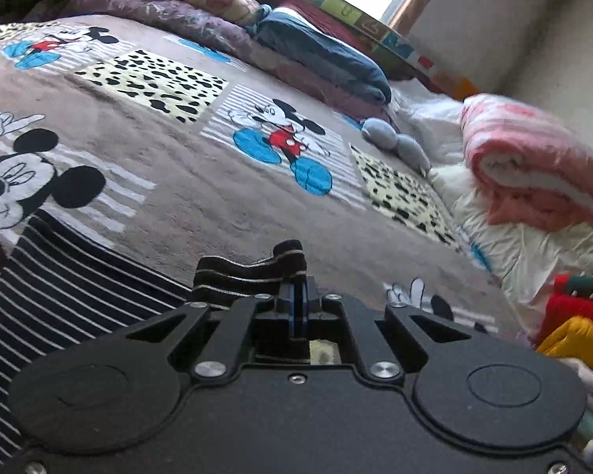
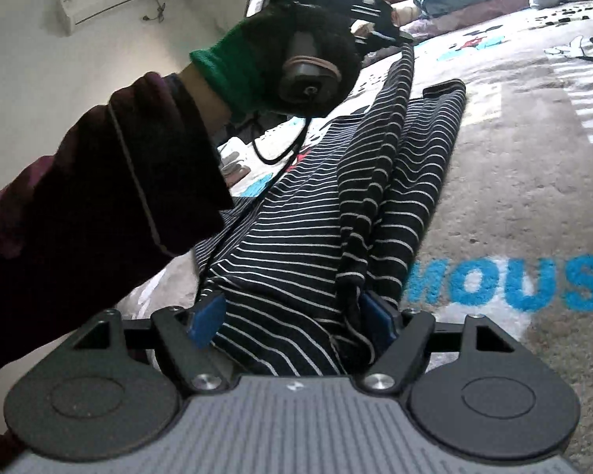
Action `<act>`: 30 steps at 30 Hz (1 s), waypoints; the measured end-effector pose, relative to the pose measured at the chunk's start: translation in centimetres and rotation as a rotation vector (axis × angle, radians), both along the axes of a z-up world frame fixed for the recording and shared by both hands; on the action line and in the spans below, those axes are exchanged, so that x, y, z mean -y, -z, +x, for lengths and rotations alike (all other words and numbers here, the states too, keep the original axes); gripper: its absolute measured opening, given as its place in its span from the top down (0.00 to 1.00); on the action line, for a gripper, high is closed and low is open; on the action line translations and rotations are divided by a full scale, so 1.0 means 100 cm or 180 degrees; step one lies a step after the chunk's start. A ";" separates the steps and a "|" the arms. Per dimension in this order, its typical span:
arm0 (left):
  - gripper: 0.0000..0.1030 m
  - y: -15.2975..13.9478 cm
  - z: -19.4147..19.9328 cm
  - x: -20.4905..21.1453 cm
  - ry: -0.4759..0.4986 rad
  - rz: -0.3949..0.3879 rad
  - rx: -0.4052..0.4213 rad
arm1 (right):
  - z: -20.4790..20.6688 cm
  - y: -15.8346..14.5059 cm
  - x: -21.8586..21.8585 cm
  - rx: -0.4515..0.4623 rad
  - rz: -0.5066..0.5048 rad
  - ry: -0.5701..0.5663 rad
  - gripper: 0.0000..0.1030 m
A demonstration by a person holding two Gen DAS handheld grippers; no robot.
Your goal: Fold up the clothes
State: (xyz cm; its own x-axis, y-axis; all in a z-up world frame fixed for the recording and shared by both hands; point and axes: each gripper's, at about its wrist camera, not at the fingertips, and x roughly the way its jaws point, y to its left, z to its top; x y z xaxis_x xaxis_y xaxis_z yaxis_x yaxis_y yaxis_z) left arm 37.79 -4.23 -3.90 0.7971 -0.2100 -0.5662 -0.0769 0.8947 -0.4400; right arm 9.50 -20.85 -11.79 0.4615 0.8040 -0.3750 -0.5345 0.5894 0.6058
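The bed (image 1: 201, 205), spread with a cartoon-mouse blanket (image 2: 514, 181), carries the striped garment (image 2: 296, 245), a thin, limp knit that should weigh little and sag wherever unsupported, so corners and hems look like the best holds. A rolled pink quilt (image 1: 533, 166) and bright clothes (image 1: 577, 316) sit well aside. The left hand-held gripper (image 1: 296, 288) is clamped on a lifted corner; the right hand-held gripper (image 2: 292, 316) gapes wide around the near hem

Two wrist fisheyes low over the bed blanket (image 1: 201, 197), sharing the striped garment (image 2: 296, 237).
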 end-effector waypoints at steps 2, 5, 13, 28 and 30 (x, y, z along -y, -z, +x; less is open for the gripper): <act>1.00 0.005 0.006 0.008 0.0015 0.0056 -0.0039 | 0.000 0.000 0.001 -0.0019 0.0011 -0.0003 0.27; 1.00 0.012 0.013 0.017 -0.0021 0.0170 -0.0093 | 0.000 -0.001 0.004 -0.0065 0.0049 -0.0001 0.27; 1.00 0.035 0.025 0.031 -0.0195 0.0523 -0.0242 | 0.001 -0.001 0.012 -0.0138 0.0085 0.0001 0.26; 0.78 0.008 0.002 -0.027 0.0151 0.0653 0.0013 | -0.007 -0.037 0.027 0.0775 0.0067 0.0251 0.24; 0.78 0.010 0.001 -0.030 0.0182 0.0758 -0.0003 | -0.005 -0.040 0.013 0.0950 -0.0019 0.0194 0.24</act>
